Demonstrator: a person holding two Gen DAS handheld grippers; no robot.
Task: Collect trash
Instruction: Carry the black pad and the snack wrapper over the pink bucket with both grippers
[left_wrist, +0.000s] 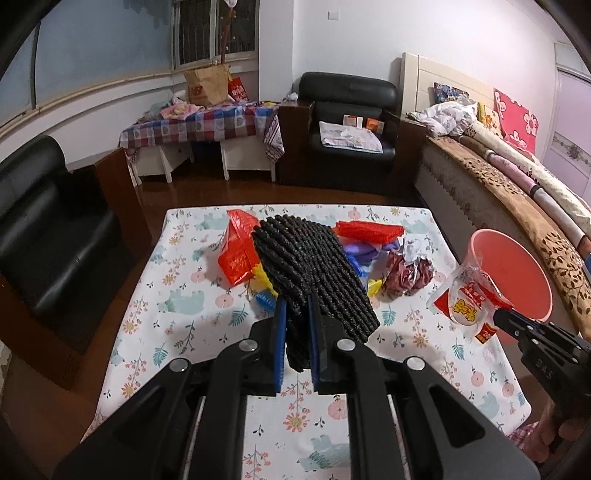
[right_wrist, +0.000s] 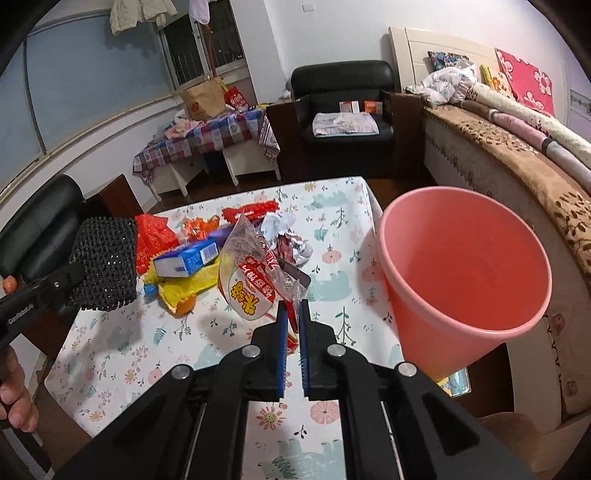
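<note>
A black woven mat (left_wrist: 314, 273) is clamped in the left claw (left_wrist: 297, 306) and held clear above the worktop (left_wrist: 177, 295); a clear snack wrapper (right_wrist: 255, 277) is pinched in the closed right claw (right_wrist: 292, 310); just beside it a pink bucket (right_wrist: 461, 266) is seen; beyond, mixed trash (right_wrist: 192, 258) is piled mid-worktop.

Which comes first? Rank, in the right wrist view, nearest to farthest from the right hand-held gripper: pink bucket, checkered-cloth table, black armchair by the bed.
From the right hand-held gripper:
1. Pink bucket, close on its right.
2. Checkered-cloth table, across the floor, left.
3. Black armchair, against the far wall.
</note>
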